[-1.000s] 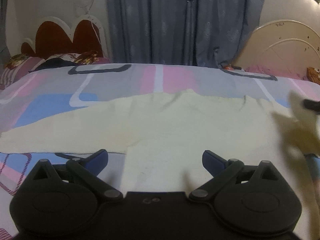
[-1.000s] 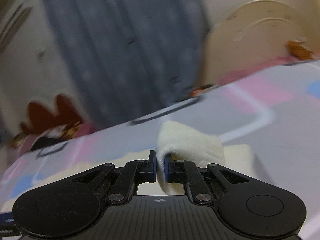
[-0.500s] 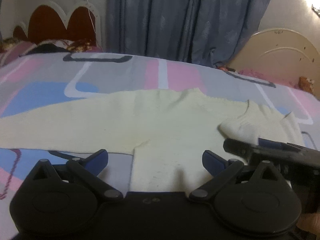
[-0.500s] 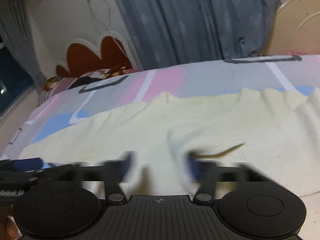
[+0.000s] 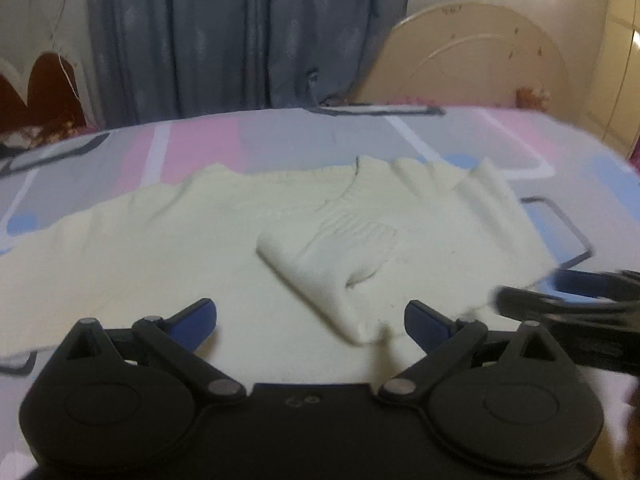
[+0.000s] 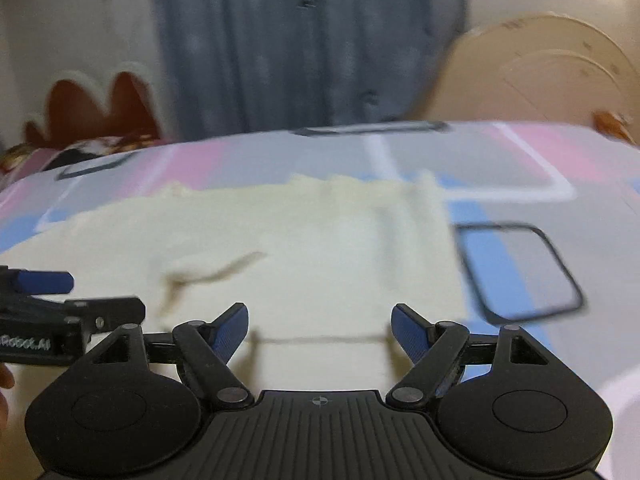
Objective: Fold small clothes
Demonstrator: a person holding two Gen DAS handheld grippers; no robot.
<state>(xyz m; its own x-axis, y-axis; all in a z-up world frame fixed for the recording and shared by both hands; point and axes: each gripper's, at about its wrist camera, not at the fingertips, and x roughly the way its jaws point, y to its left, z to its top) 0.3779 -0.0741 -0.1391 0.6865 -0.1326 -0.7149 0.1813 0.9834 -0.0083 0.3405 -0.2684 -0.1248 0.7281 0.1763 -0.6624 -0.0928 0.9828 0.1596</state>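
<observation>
My left gripper (image 5: 310,320) and right gripper (image 6: 320,328) stood wide, empty. The cream sweater (image 5: 200,240) lay flat on the bedspread (image 5: 520,148), right sleeve (image 5: 332,252) folded inward. Soft, light knit; I judged the left sleeve cuff the best hold.

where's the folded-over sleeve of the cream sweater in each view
Left wrist: the folded sleeve lies centre frame on the cream sweater, just beyond the open left gripper.
Right wrist: blurred, left of centre, beyond the open right gripper.
Shared landmark: the blue curtain behind the bed.
</observation>
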